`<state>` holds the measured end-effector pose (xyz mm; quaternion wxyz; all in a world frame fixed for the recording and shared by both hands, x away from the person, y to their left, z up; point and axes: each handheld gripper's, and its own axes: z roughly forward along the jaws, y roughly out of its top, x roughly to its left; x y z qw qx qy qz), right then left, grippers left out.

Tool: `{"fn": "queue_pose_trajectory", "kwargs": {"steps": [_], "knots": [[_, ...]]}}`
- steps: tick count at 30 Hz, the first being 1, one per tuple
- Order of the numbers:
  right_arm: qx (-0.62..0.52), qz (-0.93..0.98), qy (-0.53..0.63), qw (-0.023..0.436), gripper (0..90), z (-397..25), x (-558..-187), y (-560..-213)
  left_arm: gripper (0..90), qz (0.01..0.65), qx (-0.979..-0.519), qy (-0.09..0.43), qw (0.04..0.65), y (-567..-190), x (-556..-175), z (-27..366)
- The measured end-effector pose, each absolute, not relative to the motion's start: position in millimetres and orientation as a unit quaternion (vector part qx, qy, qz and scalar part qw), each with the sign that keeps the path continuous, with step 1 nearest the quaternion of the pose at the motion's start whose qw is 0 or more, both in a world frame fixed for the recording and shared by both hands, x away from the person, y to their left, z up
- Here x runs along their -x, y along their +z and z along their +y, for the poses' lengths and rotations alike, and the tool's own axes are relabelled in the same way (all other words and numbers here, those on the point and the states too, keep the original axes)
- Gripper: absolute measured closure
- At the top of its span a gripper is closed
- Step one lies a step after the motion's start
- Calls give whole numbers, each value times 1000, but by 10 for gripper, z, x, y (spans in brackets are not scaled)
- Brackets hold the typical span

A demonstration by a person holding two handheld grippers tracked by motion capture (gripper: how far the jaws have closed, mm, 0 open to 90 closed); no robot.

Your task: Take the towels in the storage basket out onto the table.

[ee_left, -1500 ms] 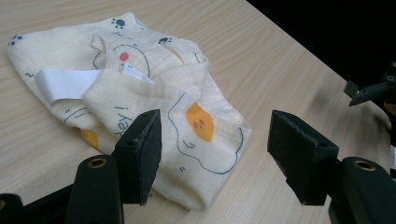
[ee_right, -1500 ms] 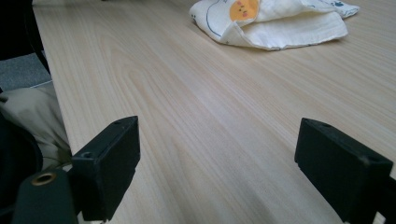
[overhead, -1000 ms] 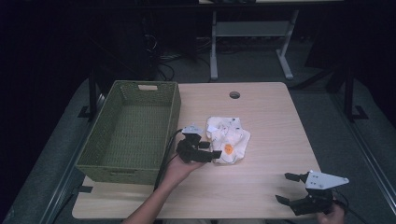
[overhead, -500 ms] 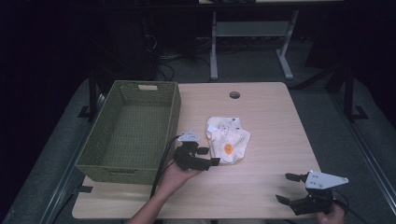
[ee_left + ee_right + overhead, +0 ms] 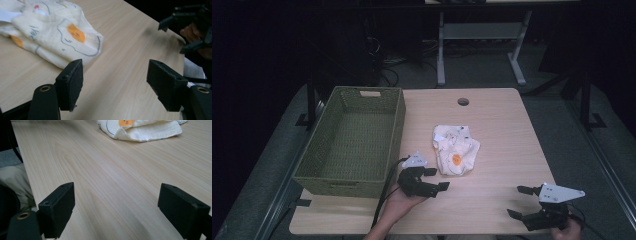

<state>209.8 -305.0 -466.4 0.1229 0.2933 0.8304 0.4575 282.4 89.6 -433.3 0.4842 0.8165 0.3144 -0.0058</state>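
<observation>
My left gripper (image 5: 436, 178) has its jaws spread wide and holds nothing. It sits just beside the folded cream cloth with orange spots (image 5: 455, 156), which lies in the middle of the pale wooden table (image 5: 497, 115). My right gripper (image 5: 520, 201) is spread wide too, well apart near the table's front corner. The green woven basket (image 5: 314, 162) stands on the left.

— Cloth (image 5: 455, 156): what colours?
— Cream, with orange blobs and thin dark outlines, a small red mark.
— My jaws?
— Black. Basket (image 5: 350, 143) is olive-green weave; table (image 5: 502, 130) is pale wood grain.
</observation>
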Motion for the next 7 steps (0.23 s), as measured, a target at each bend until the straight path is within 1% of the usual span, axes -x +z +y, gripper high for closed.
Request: {"fn": "queue_pose_trajectory", "kwargs": {"steps": [1,2,4,5,7], "knots": [[-293,830,457,123,138,-3050,-2098,-4664,296,310,-819,1,483,-4345,-2802,894],[-294,830,458,124,138,-3049,-2098,-4664,293,306,-818,-8,487,-4375,-2765,886],[-294,830,458,124,138,-3049,-2098,-4664,293,303,-824,-10,479,-4382,-2748,873],[-293,829,459,124,138,-3051,-2096,-4663,271,298,-829,-9,473,-4385,-2729,860],[-295,827,462,125,138,-3052,-2083,-4652,269,294,-830,-16,474,-4402,-2693,861]]}}
